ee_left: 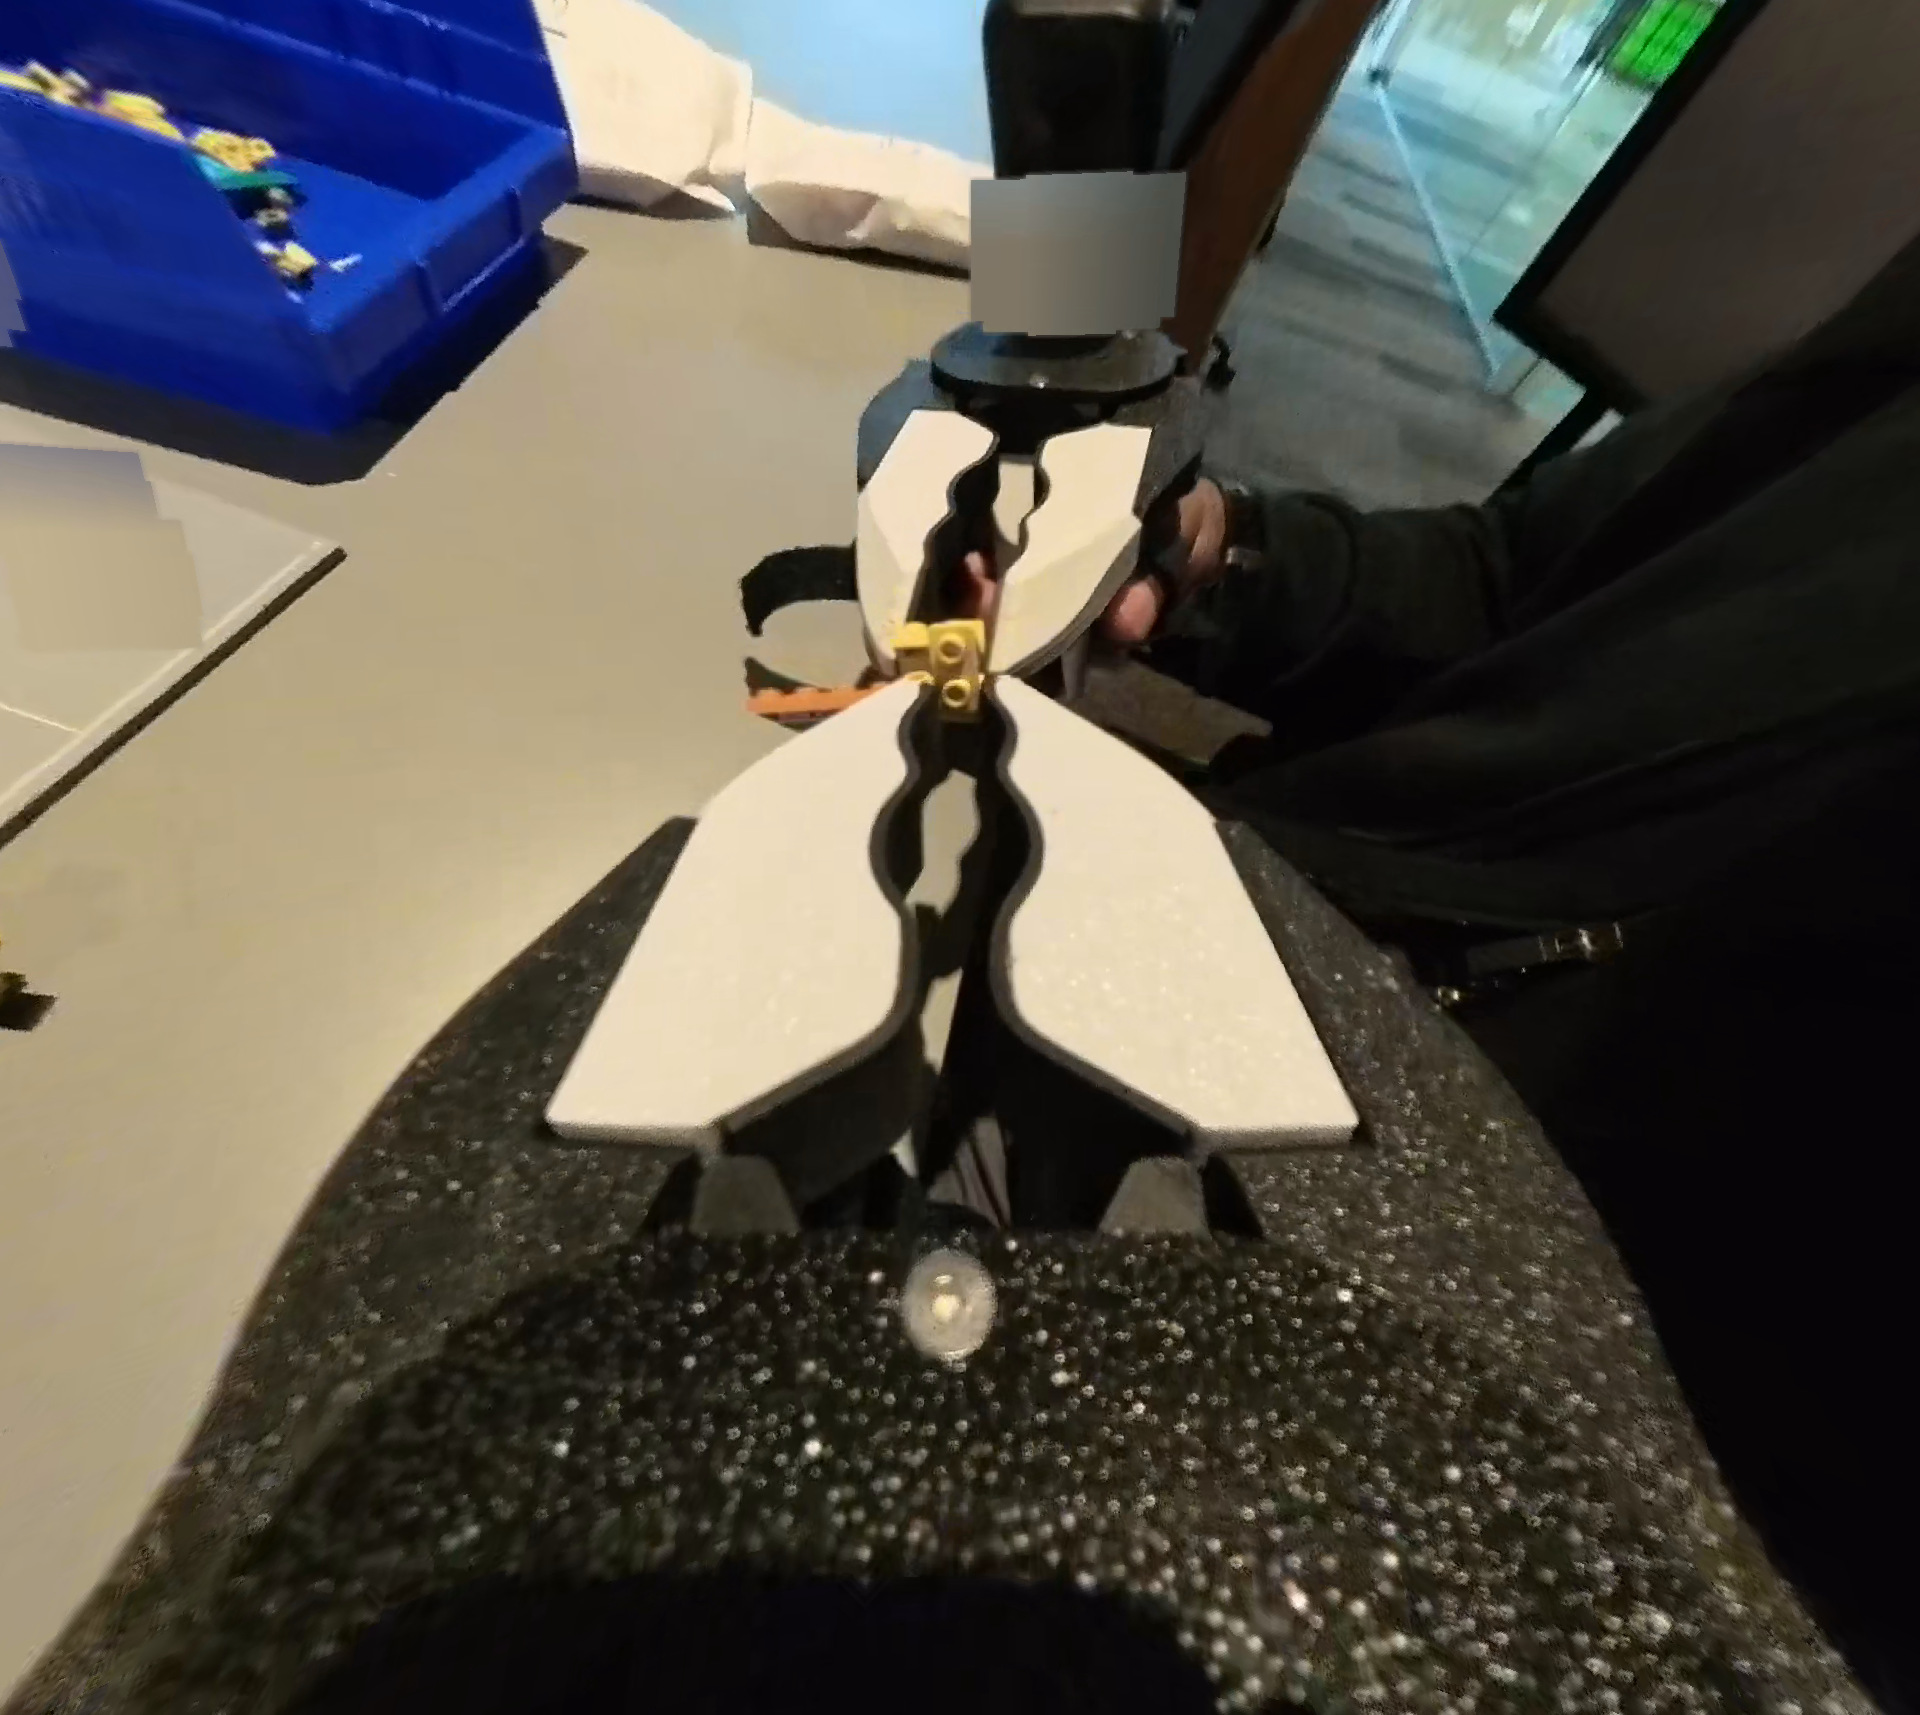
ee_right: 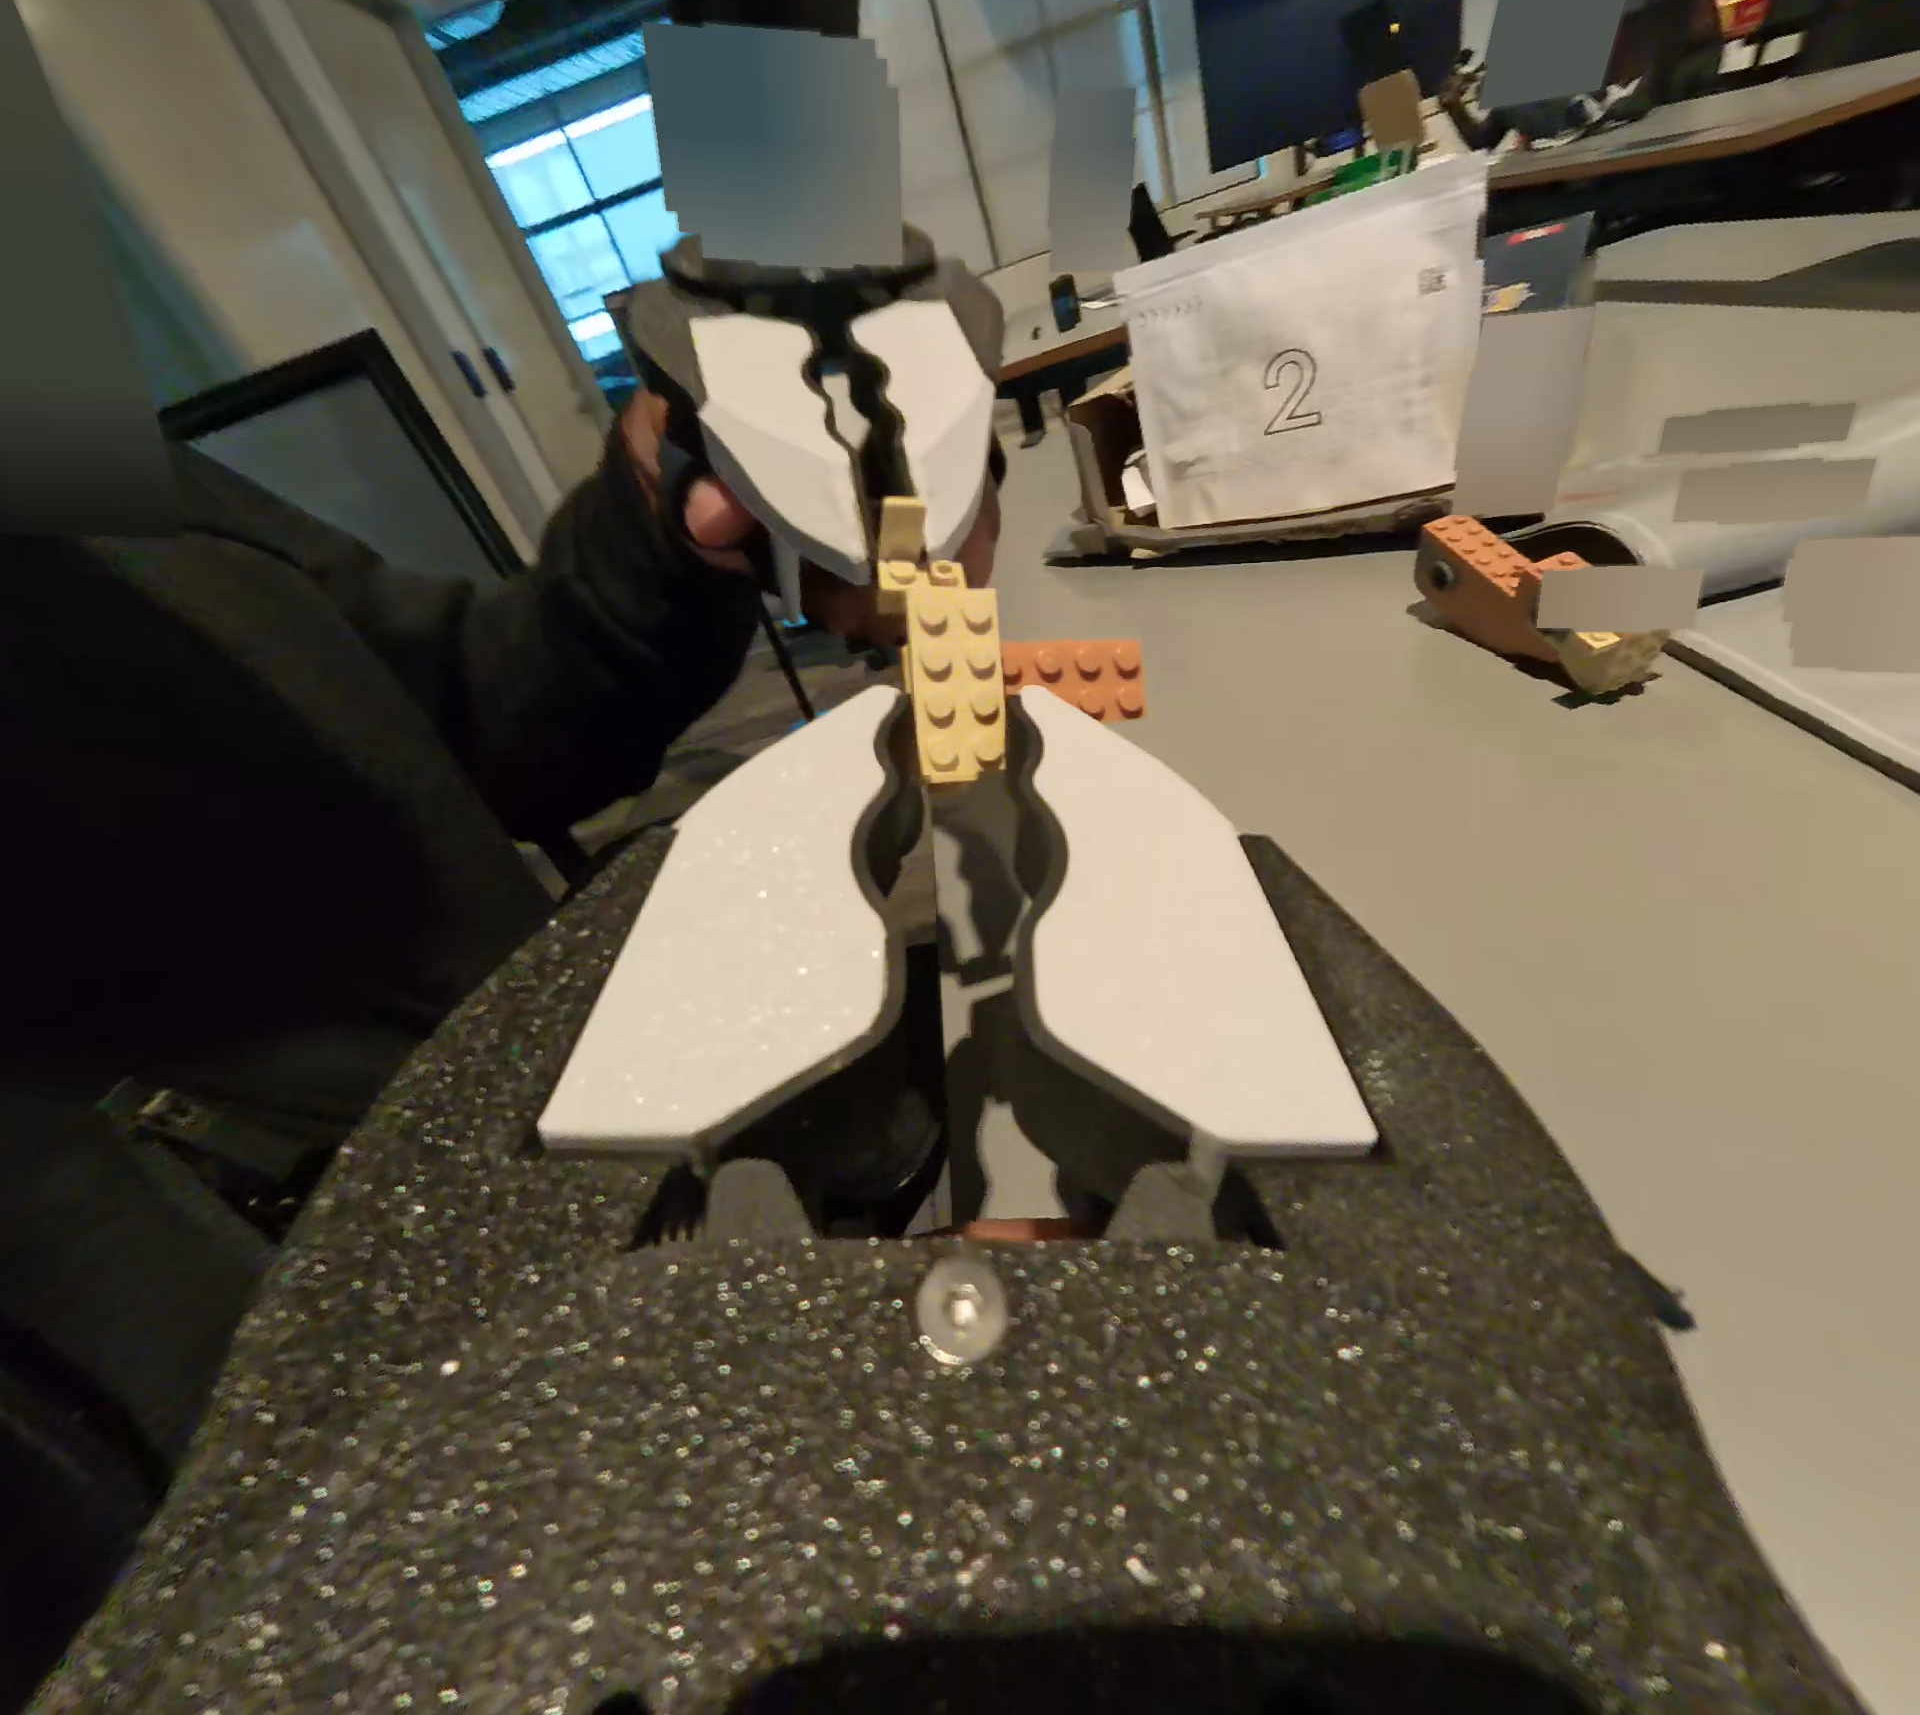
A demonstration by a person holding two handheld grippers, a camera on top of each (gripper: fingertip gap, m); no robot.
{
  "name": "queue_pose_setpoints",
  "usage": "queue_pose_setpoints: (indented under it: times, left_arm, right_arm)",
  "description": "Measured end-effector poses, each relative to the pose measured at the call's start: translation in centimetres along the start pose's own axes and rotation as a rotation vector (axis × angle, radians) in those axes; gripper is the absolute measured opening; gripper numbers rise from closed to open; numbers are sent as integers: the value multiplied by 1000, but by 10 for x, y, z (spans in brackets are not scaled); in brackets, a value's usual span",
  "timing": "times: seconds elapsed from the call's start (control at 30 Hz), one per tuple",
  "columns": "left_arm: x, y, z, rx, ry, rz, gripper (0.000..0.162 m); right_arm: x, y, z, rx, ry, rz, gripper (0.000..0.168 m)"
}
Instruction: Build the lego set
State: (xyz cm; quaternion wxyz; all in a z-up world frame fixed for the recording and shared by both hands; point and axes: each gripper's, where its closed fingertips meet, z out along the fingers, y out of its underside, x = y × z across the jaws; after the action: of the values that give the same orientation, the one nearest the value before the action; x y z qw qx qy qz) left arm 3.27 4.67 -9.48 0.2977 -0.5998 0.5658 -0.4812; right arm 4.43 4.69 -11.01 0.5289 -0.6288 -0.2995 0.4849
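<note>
Grippers are tip to tip above the grey table rn. Right gripper is clamped narrow on a tan plate, studs facing its cam. Left gripper is pinched tight on a small yellow piece, w/ a similar yellow bit in the right one's tips. IMO the step is mating these two mid-air: line studs up square first, then press straight, no twisting or the small bit pops out. Orange brick lies on the table just behind, blue bin of spares is well off to the left.
</note>
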Motion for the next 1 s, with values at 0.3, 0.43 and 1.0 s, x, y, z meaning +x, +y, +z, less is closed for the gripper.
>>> queue_pose_setpoints:
  times: [0.3, 0.43, 1.0]
  left_arm:
    - [7, 0, 1, -217, 10, 50, 7]
    - [13, 0, 4, -283, 42, 39, 7]
    - [21, -3, 7, -466, 92, 43, 7]
  right_arm:
    - [-13, -1, 2, 44, -3, 24, 17]
    - [-17, 0, 2, 58, -19, 56, 17]
    - [-25, 0, 1, 96, -75, 142, 16]
